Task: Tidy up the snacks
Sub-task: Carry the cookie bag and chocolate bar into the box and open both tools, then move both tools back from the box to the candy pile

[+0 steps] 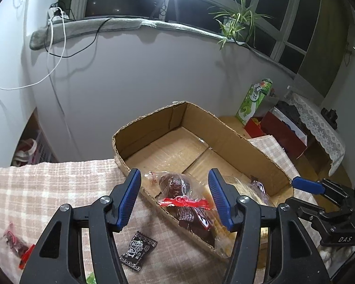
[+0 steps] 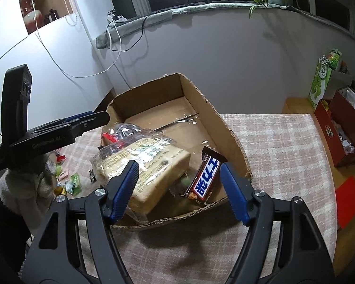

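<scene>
a pink checked tablecloth (image 2: 284, 146) covers the table under a dark window (image 1: 130, 0) with a potted plant (image 1: 234, 23) on the sill. the cardboard box (image 2: 215, 118) holds a bread pack (image 2: 149, 165) and chocolate bar (image 2: 206, 177). the left gripper (image 1: 175, 196) and right gripper (image 2: 179, 187) hang over it, jaws spread, pinching nothing.

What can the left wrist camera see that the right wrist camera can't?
Only the left wrist view shows the black candy wrapper on the checked cloth by the left tool, which is open. Only the right wrist view shows the chocolate bar face-up and the small green candies; the right tool is open. Both show the cardboard box, the bread pack and the window plant.
</scene>
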`<move>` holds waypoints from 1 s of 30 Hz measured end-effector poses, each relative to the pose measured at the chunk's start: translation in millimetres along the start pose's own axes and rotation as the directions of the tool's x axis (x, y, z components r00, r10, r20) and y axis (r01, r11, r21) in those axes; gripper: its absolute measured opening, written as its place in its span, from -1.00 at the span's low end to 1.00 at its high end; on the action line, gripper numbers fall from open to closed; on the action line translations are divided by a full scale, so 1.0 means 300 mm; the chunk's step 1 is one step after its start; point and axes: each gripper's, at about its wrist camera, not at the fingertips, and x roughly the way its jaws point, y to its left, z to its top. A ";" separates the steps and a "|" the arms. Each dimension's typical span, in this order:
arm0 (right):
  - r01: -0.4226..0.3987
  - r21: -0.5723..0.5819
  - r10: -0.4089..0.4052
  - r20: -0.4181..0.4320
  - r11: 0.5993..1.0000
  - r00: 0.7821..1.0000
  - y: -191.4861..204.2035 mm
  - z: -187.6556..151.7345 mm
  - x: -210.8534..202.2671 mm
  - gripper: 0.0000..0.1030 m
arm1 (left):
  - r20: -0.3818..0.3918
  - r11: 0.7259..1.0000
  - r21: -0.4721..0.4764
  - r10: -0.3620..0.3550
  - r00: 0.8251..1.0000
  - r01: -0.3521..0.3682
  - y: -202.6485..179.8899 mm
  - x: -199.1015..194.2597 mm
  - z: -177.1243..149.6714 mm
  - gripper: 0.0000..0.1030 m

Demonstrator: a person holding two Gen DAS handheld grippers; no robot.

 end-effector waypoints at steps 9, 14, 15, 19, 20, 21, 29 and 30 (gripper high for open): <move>-0.008 -0.011 0.008 0.012 1.000 1.000 0.039 -0.014 -0.044 0.43 | 0.018 1.000 -0.013 0.001 1.000 -0.001 0.012 -0.058 -0.005 0.14; -0.025 -0.031 0.025 0.023 0.999 0.999 0.084 -0.026 -0.084 0.43 | 0.035 1.000 -0.021 -0.003 0.999 0.004 0.024 -0.115 -0.016 0.14; -0.029 -0.035 0.030 0.025 0.999 0.999 0.093 -0.027 -0.091 0.43 | 0.039 1.000 -0.022 -0.004 0.999 0.005 0.026 -0.127 -0.017 0.14; -0.051 -0.063 0.053 0.026 0.997 0.998 0.144 -0.038 -0.113 0.43 | 0.061 0.999 -0.034 -0.001 0.998 0.003 0.048 -0.193 -0.034 0.14; -0.056 -0.069 0.058 0.026 0.996 0.998 0.157 -0.041 -0.116 0.43 | 0.069 0.999 -0.040 0.000 0.998 0.002 0.057 -0.215 -0.039 0.14; -0.061 -0.075 0.063 0.024 0.995 0.998 0.168 -0.046 -0.118 0.43 | 0.075 0.999 -0.043 0.002 0.997 0.001 0.064 -0.232 -0.044 0.14; -0.100 -0.141 0.101 -0.003 0.985 0.995 0.296 -0.077 -0.119 0.43 | 0.113 0.996 -0.081 0.033 0.993 -0.024 0.143 -0.367 -0.099 0.14; -0.105 -0.149 0.105 -0.007 0.983 0.994 0.313 -0.080 -0.117 0.43 | 0.116 0.996 -0.086 0.036 0.993 -0.026 0.154 -0.379 -0.106 0.14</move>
